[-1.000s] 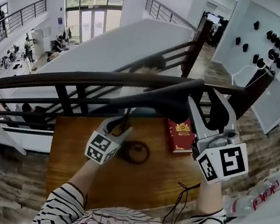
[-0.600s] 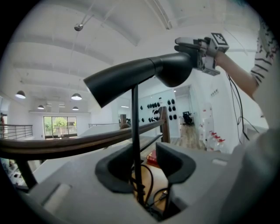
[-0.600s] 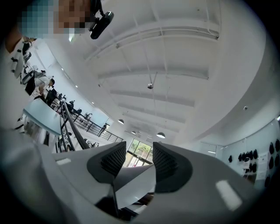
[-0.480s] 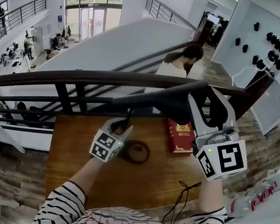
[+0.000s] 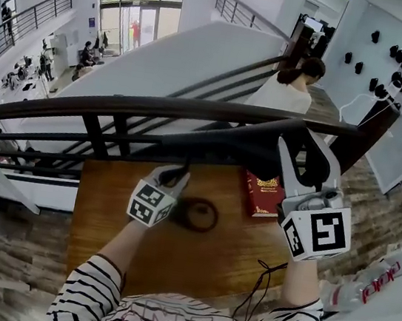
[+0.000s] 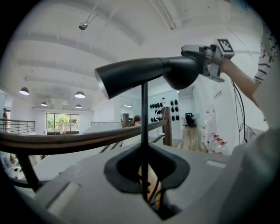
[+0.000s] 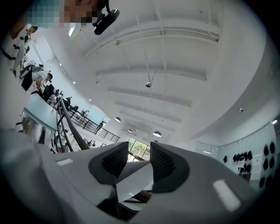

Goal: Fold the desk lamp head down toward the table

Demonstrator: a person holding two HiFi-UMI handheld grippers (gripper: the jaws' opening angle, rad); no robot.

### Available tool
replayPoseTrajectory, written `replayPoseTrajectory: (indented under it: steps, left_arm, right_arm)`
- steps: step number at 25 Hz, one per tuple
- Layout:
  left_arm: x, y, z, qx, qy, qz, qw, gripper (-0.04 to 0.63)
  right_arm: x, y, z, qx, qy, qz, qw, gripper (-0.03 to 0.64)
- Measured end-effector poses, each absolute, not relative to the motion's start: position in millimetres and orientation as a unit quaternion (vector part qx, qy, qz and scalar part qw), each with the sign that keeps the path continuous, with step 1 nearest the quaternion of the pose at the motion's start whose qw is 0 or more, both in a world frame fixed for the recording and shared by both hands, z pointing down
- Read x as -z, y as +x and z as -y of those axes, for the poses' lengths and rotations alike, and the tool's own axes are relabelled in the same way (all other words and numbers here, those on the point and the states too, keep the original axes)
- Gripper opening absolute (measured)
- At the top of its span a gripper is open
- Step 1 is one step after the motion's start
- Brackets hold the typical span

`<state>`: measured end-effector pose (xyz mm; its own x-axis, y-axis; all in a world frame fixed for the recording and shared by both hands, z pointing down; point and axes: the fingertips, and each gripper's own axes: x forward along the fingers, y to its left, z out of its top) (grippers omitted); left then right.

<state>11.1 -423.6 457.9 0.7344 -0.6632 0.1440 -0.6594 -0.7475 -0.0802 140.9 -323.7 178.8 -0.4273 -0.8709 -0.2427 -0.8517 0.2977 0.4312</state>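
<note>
When inspected nearest first, found left gripper (image 5: 176, 178) closing, pads pinched on thin lamp stem (image 6: 144, 113), just above ring-shaped lamp base (image 5: 210, 221) on wooden table (image 5: 100, 231). Found right gripper (image 5: 299, 138) also closing, pads apart, at rear end of lamp head (image 6: 144, 74). Noted red book (image 5: 260, 193) just beside right gripper, toward left one; dark railing (image 5: 81, 110) beyond both.

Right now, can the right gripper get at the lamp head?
Probably yes. The right gripper sits at the rear end of the lamp head with nothing between them, jaws closing. Its own view shows no lamp clearly between the pads, so a small adjustment may be needed.
</note>
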Motion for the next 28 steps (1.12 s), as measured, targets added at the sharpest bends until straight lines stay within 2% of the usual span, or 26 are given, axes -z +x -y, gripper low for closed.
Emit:
replayPoseTrajectory:
  steps: [9,20,26,28]
  left_arm:
    - [-460,11,427,0.076,-0.933,-0.353,0.008,0.037]
    - [-462,12,423,0.081,-0.941,-0.328,0.009,0.044]
    - [-466,24,411,0.073,-0.959,-0.274,0.018,0.184]
    - [-466,28,404,0.065,-0.965,-0.253,0.015,0.248]
  right_arm:
    - [-204,158,322,0.238,0.561,0.793,-0.005,0.141]
    - [-267,191,320,0.152,0.61,0.775,-0.058,0.123]
    - [-317,200,326,0.085,0.633,0.768,-0.05,0.115]
    - [-339,199,329,0.055,0.632,0.772,-0.044,0.112]
